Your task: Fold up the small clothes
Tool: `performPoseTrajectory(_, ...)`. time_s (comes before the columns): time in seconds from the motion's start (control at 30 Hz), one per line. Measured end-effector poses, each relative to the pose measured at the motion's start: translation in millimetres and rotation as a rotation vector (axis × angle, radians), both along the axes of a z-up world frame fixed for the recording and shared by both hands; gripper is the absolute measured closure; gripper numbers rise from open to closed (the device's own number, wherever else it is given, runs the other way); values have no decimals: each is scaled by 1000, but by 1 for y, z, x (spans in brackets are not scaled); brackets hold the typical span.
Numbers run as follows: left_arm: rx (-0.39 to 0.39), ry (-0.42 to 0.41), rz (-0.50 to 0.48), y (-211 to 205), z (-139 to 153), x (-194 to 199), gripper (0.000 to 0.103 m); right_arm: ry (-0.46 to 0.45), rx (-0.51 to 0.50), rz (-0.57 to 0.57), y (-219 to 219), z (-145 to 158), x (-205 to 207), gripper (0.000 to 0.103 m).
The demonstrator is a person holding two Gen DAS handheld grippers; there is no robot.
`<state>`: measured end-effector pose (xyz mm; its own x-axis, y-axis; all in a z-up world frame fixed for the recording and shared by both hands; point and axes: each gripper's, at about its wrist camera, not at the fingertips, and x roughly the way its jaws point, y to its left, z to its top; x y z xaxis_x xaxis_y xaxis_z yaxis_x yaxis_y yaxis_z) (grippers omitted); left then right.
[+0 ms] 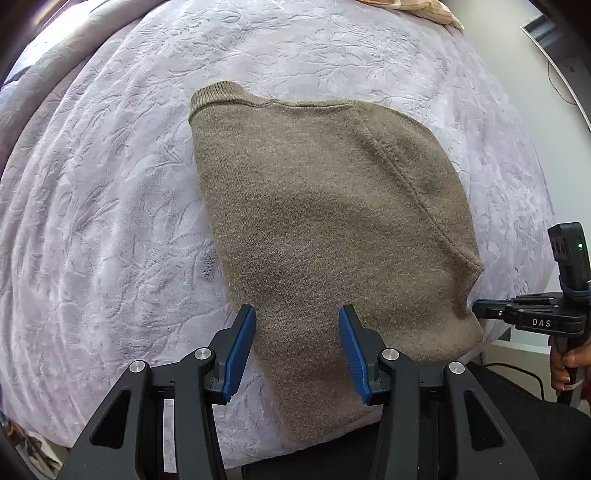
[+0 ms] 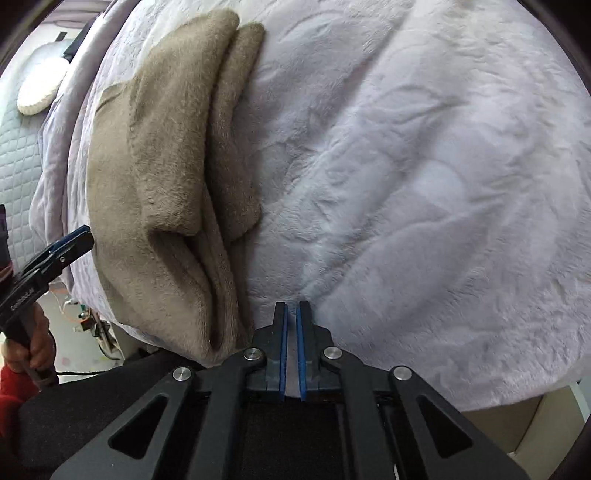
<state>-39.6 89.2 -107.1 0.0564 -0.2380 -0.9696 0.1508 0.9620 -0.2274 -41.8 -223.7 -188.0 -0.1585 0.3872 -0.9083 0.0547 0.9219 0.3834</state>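
A brown knitted sweater (image 1: 325, 229) lies folded on a pale lilac blanket (image 1: 103, 221), its near end hanging over the bed's front edge. My left gripper (image 1: 297, 314) is open just above the sweater's near part, holding nothing. My right gripper (image 2: 291, 306) is shut and empty over the bare blanket (image 2: 424, 184), to the right of the sweater (image 2: 166, 166). The right gripper also shows at the right edge of the left wrist view (image 1: 476, 310), beside the sweater's right edge. The left gripper's tip shows at the left in the right wrist view (image 2: 83, 234).
A beige cloth (image 1: 421, 9) lies at the far edge of the bed. A white round cushion (image 2: 38, 88) and a grey quilted surface (image 2: 18, 184) lie beyond the bed on the left. Cables (image 1: 517, 369) run on the floor below the front edge.
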Motion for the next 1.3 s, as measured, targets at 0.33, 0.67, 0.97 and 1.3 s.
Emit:
performPoseTrajectory(0.33,43,-26,68,1,21,10,12,-135,-59,-7,31,44,37,97)
performPoseTrajectory(0.67,101,-27,146,9,28,13,0,-203,-122,54,82,66,62,24)
performPoseTrajectory(0.97,186,-59,200,11,36,11,0,-270,-151,60,103,79,65,1)
performPoseTrajectory(1.3,186,-2,211,12,30,14,0,-248,-230,74,101,85,70,1)
